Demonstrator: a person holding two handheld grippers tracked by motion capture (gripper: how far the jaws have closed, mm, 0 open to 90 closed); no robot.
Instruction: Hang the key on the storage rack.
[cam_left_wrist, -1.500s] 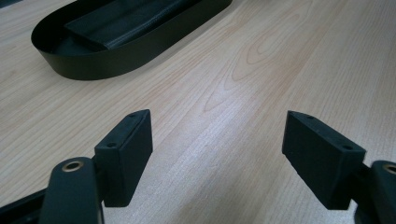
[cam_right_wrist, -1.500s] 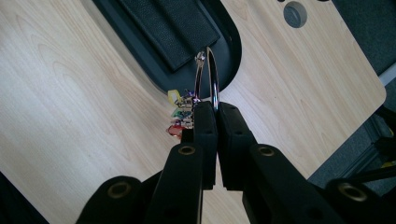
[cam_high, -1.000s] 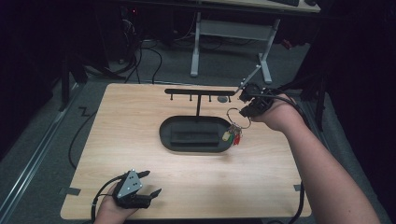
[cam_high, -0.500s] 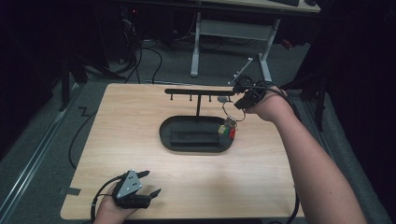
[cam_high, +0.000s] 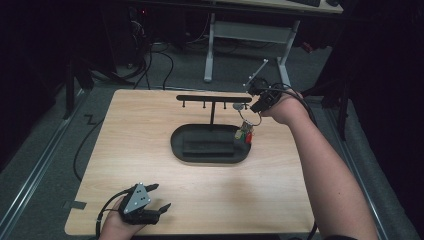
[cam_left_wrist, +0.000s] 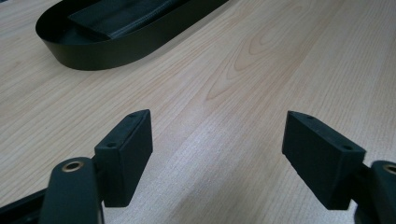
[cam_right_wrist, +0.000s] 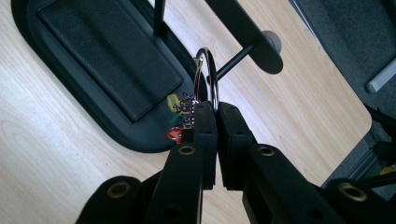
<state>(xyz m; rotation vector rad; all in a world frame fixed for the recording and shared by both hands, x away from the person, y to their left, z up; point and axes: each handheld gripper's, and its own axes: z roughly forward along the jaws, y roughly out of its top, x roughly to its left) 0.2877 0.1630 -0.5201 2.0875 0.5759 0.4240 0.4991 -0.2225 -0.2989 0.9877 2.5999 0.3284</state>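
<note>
My right gripper (cam_high: 259, 106) (cam_right_wrist: 212, 112) is shut on a metal key ring (cam_right_wrist: 209, 77), held near the right end of the black hook bar (cam_high: 213, 98) of the stand. Coloured tags, yellow, green and red (cam_high: 244, 135) (cam_right_wrist: 174, 127), dangle from the ring over the right end of the black oval tray (cam_high: 181, 148) (cam_right_wrist: 116, 128). In the right gripper view the ring sits close to the end peg (cam_right_wrist: 236, 58); I cannot tell if it touches. My left gripper (cam_high: 157, 200) (cam_left_wrist: 217, 154) rests open on the table's near left edge, nothing between its jaws.
The tray holds a flat black pad (cam_high: 207, 146) (cam_right_wrist: 109, 60). The wooden table (cam_high: 150, 130) stands on grey floor, with a desk frame (cam_high: 245, 35) and cables (cam_high: 160, 55) behind it. A cable (cam_high: 82, 145) runs along the table's left side.
My right gripper has carried the key ring leftward and up toward the right end of the hook bar. The left gripper has stayed still.
</note>
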